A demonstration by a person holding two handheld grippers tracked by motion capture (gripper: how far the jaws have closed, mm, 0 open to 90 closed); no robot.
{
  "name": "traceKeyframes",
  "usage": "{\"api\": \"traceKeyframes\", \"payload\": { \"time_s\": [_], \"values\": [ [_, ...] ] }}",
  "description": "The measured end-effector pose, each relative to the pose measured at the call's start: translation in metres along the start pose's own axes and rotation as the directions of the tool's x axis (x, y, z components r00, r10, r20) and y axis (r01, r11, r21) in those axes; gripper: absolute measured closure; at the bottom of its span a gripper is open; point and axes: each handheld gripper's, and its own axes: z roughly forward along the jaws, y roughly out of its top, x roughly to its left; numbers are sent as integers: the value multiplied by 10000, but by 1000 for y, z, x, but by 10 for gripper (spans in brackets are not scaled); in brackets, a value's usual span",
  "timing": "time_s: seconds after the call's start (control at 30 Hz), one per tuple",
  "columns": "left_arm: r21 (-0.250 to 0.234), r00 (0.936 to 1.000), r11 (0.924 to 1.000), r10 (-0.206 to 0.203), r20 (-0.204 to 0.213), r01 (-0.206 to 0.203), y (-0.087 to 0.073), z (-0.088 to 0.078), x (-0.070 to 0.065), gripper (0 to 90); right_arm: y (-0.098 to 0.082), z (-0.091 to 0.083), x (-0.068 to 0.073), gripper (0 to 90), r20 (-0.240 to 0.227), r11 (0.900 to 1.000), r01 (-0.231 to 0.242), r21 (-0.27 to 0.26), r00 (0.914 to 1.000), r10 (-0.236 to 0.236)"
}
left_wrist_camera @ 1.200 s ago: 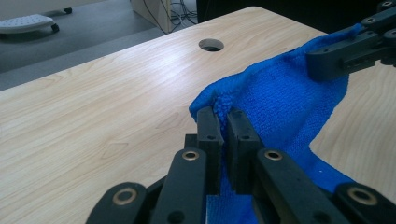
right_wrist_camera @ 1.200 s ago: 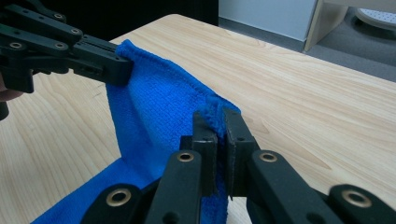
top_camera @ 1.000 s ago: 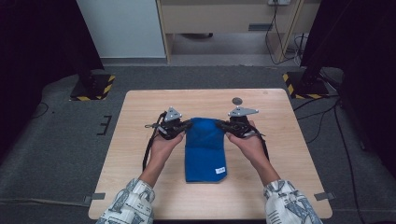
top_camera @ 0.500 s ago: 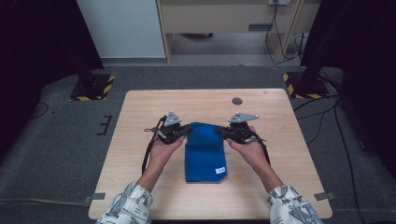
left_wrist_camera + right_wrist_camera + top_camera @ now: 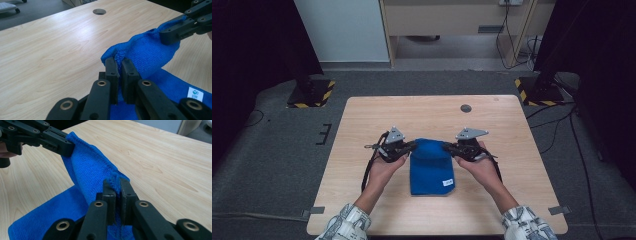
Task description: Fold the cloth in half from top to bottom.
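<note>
A blue towel (image 5: pixel 431 167) lies lengthwise in the middle of the wooden table (image 5: pixel 362 125), a small white label near its near right corner. Its far edge is lifted off the table. My left gripper (image 5: pixel 410 146) is shut on the towel's far left corner (image 5: pixel 117 55), the cloth pinched between the pads. My right gripper (image 5: pixel 450 147) is shut on the far right corner (image 5: pixel 115 180). In the left gripper view the right gripper (image 5: pixel 172 31) shows at upper right, clamped on the stretched edge. In the right gripper view the left gripper (image 5: pixel 65 145) shows at upper left, holding the other corner.
A round cable hole (image 5: pixel 466 108) sits in the table near its far edge. Beyond the table stand a white panel (image 5: pixel 342 30) and a cabinet (image 5: pixel 452 15). Yellow-black striped stand bases (image 5: pixel 309 95) rest on the grey floor at both sides.
Both grippers have come toward the near side with the towel's far edge, folding it over. The blue cloth now looks shorter.
</note>
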Motion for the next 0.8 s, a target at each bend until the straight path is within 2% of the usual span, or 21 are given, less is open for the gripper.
{"api": "traceKeyframes", "payload": {
  "time_s": [0.4,0.63,0.8],
  "values": [
    [116,9999,9999,-44,130,42,-16,-5,-12,849,-15,-4,9,850,-228,9999,59,121,9997,-56],
    [32,9997,10000,-47,245,47,-22,-12,-18,846,-24,-7,16,848,-395,9998,125,131,9991,-120],
    [-138,9993,9998,-133,338,138,-26,-18,-21,841,-24,-13,20,844,-473,9999,67,-87,9989,-71]
  ]
}}
